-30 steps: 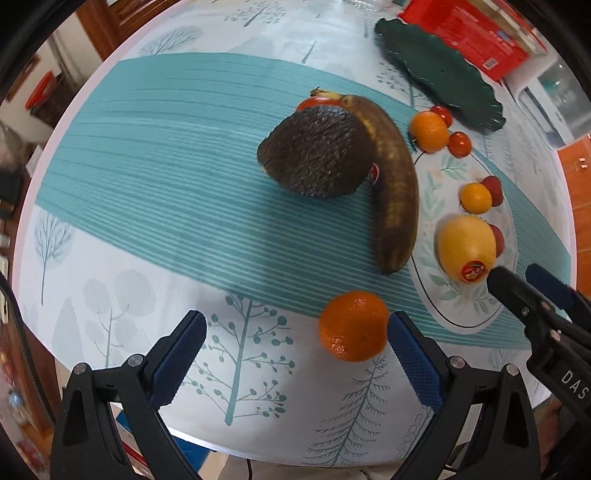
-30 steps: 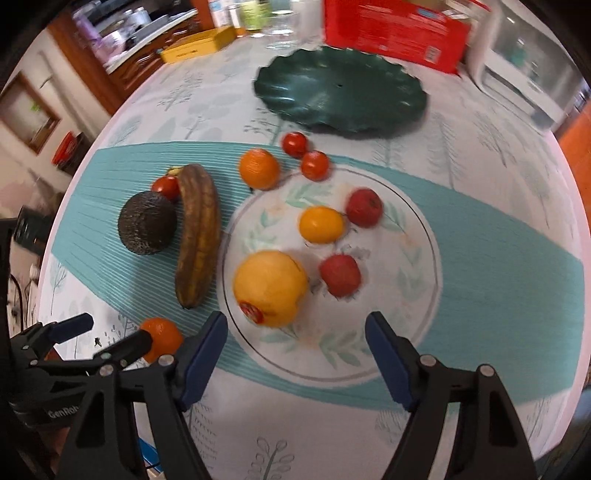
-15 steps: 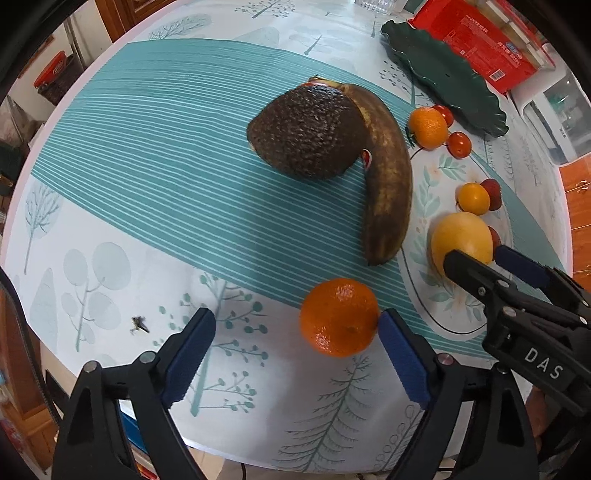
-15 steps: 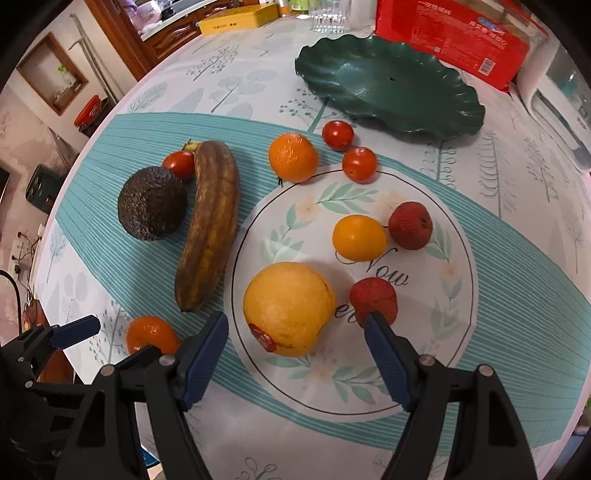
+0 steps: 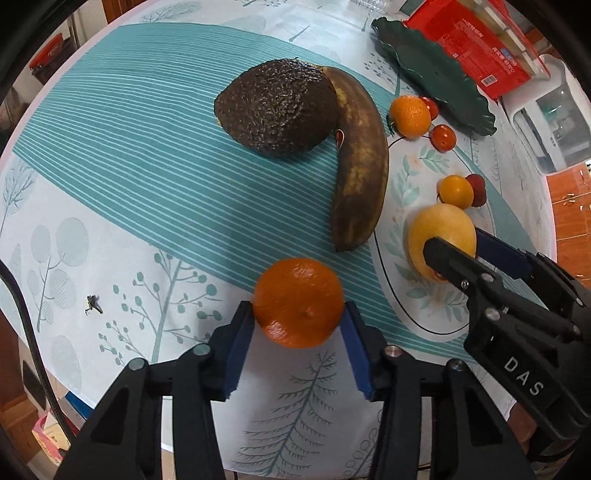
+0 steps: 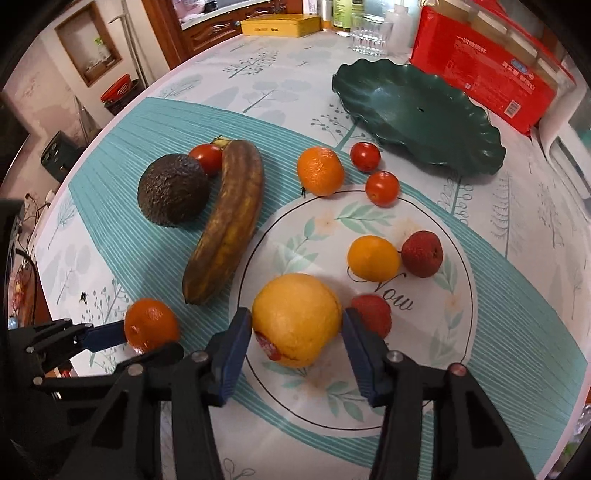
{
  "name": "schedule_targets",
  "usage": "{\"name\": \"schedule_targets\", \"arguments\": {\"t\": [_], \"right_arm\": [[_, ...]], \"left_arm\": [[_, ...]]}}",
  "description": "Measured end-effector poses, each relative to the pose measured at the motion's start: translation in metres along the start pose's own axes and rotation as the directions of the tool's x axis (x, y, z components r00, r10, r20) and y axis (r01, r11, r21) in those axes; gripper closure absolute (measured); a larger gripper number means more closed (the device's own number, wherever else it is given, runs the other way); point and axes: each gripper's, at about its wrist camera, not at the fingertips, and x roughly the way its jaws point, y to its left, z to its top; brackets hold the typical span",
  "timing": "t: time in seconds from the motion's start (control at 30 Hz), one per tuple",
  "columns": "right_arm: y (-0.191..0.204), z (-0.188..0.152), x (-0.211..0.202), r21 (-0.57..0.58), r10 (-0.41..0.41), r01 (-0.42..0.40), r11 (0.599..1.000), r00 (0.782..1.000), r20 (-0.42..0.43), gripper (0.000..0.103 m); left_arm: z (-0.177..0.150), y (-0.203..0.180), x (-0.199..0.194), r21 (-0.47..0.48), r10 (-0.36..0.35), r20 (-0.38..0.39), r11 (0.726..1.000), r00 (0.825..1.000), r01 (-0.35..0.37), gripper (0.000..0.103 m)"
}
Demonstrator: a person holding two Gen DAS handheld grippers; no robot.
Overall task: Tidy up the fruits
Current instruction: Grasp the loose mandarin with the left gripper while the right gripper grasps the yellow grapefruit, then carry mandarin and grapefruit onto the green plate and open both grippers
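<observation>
**Both grippers closing on fruit at once**

A second ago both sets of jaws were standing wide; now they are closing in. The left gripper [image 5: 298,325] is closing with the tangerine [image 5: 298,302] between its blue pads, which are touching the fruit's sides; earlier the tangerine was lying off to the right finger, with a wide gap on the left. The right gripper [image 6: 297,334] is closing with the yellow orange [image 6: 296,319] between its pads, which are meeting its sides where before they were standing clear of it. The left gripper is sitting lower and nearer the cloth than before.

The tangerine is lying on the tablecloth [image 5: 129,155] near the table's front edge, just below the banana [image 6: 226,221] tip. The yellow orange is lying inside the printed circle [image 6: 469,280], red sticker facing the camera.

Counted in the right view: two tangerines, the second [image 6: 320,170] at the circle's top edge; one yellow orange; one small orange [image 6: 373,257]; two lychees [image 6: 422,253], one partly behind the right finger; three tomatoes [image 6: 365,156], one tucked between the avocado [image 6: 173,188] and the banana; one banana; one avocado.

Beyond the fruit a green plate [image 6: 417,114] is sitting empty, with a red box [image 6: 487,74] behind it, a glass [image 6: 370,37] and a yellow tin [image 6: 279,25] further back. A small insect [image 5: 93,305] is sitting on the cloth left of the left gripper.
</observation>
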Motion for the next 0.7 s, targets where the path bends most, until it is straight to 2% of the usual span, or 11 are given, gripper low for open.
{"name": "schedule_targets", "arguments": {"t": [0.23,0.33,0.37,0.43,0.47,0.7], "right_arm": [[0.004,0.004,0.006,-0.018,-0.038,0.038,0.999,0.999,0.007,0.049],[0.004,0.006,0.015,-0.03,-0.067,0.067,0.997,0.998,-0.016,0.048],[0.003,0.006,0.02,-0.036,-0.064,0.062,0.997,0.997,-0.042,0.048],[-0.004,0.005,0.029,0.003,-0.002,0.003,1.0,0.995,-0.097,0.05],[-0.008,0.004,0.029,0.026,0.023,-0.021,0.999,0.996,-0.092,0.051],[-0.022,0.0,0.022,0.085,0.068,-0.063,0.994,0.996,-0.053,0.053]], "left_arm": [[0.003,-0.003,0.002,-0.006,-0.02,0.028,1.0,0.999,0.021,0.057],[-0.003,0.009,-0.005,-0.005,-0.031,0.035,1.0,0.999,0.031,0.058],[-0.002,0.008,-0.004,-0.004,-0.032,0.036,0.999,0.999,0.033,0.058],[-0.001,0.007,-0.004,-0.001,-0.035,0.038,0.999,0.999,0.035,0.059],[-0.001,0.007,-0.004,0.001,-0.037,0.042,0.999,0.998,0.037,0.059],[0.001,0.006,-0.009,0.029,-0.032,0.07,0.999,0.997,0.03,0.06]]}}
